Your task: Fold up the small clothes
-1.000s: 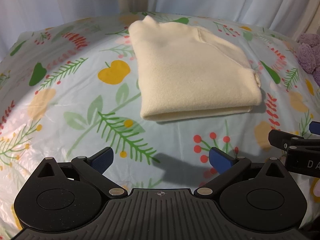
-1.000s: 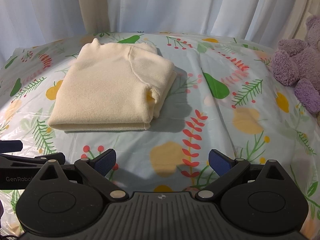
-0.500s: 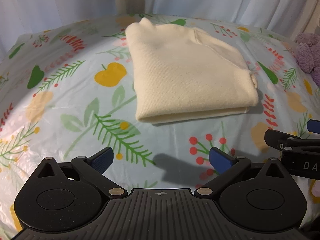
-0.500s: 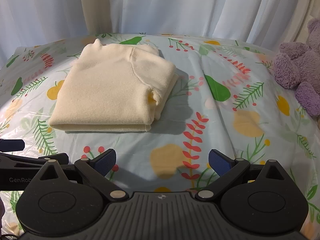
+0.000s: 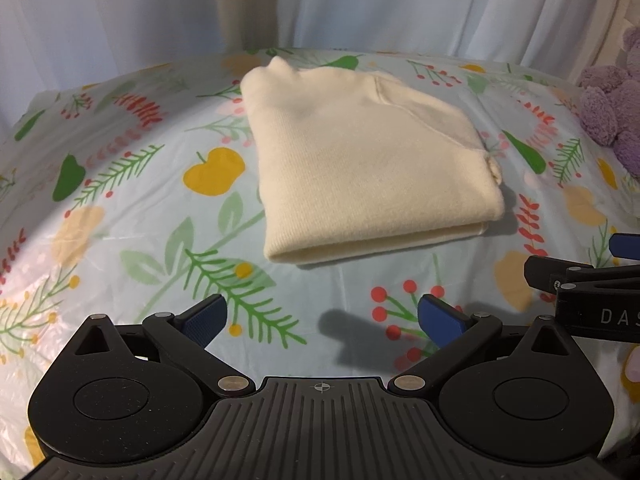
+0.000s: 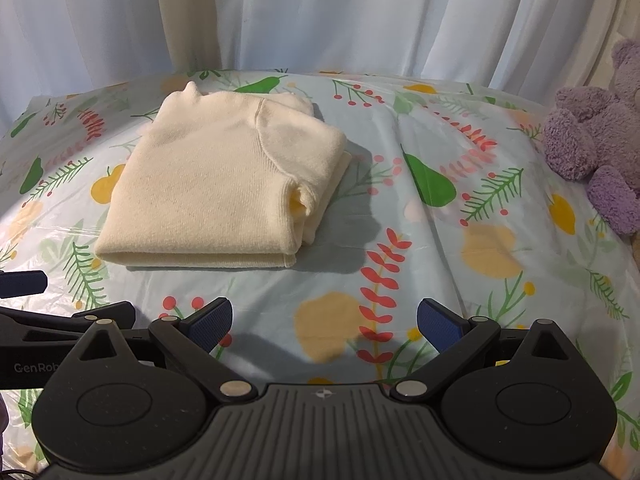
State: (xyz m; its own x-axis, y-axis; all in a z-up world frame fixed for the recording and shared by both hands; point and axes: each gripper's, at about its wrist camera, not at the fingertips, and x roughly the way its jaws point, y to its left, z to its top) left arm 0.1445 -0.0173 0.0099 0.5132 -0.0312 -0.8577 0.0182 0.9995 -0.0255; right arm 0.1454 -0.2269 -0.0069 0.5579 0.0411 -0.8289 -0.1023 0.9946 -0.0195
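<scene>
A cream knit sweater (image 5: pixel 368 168) lies folded into a thick rectangle on the fruit-print tablecloth (image 5: pixel 120 208). It also shows in the right wrist view (image 6: pixel 216 188), with a sleeve edge tucked at its right side. My left gripper (image 5: pixel 322 316) is open and empty, hovering above the cloth in front of the sweater's near edge. My right gripper (image 6: pixel 324 322) is open and empty, in front of and to the right of the sweater. Each gripper shows at the edge of the other's view.
A purple plush toy (image 6: pixel 596 140) sits at the right edge of the table, also seen in the left wrist view (image 5: pixel 612 108). White curtains (image 6: pixel 320 12) hang behind the table. The tablecloth (image 6: pixel 460 240) has shallow wrinkles.
Both grippers have drawn back and risen a little from the sweater, which now looks smaller and farther. The sweater has not moved. Both stay open.
</scene>
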